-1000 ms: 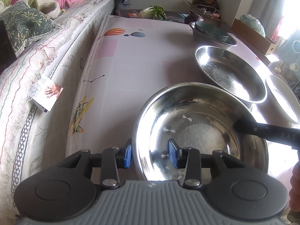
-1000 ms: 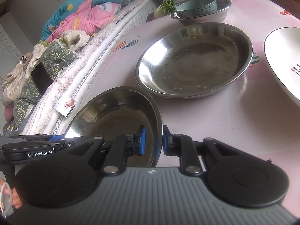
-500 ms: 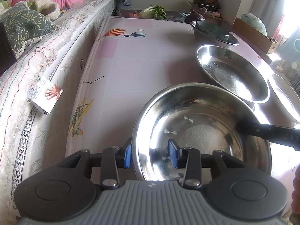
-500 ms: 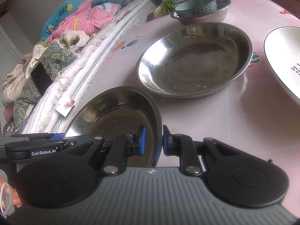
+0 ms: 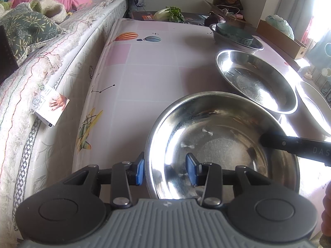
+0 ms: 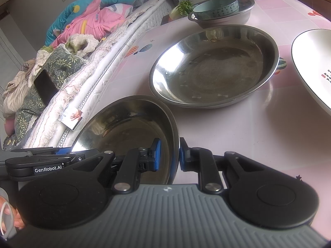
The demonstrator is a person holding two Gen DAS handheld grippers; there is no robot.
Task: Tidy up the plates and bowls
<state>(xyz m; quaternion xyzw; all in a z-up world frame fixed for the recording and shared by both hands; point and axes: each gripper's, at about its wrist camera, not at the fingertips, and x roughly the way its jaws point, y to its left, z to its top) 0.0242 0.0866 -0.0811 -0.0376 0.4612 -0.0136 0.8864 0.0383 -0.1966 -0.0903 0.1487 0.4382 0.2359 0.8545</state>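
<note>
A steel bowl (image 5: 223,144) sits near the front of the pink table; it also shows in the right wrist view (image 6: 128,132). My left gripper (image 5: 165,170) straddles its near rim, one pad outside and one inside, with a visible gap. My right gripper (image 6: 168,155) is shut on the bowl's right rim. A wide steel plate (image 5: 256,82) (image 6: 213,68) lies behind it. A teal bowl (image 6: 215,8) sits nested in a steel bowl (image 6: 225,18) at the back. A white plate (image 6: 312,66) lies at the right.
A mattress with bedding and clothes (image 5: 41,47) runs along the table's left edge. A card (image 5: 51,107) hangs off the mattress. Vegetables (image 5: 169,14) and a cardboard box (image 5: 285,39) stand at the far end.
The view has shifted slightly; the bowl and both grippers stay where they were relative to each other.
</note>
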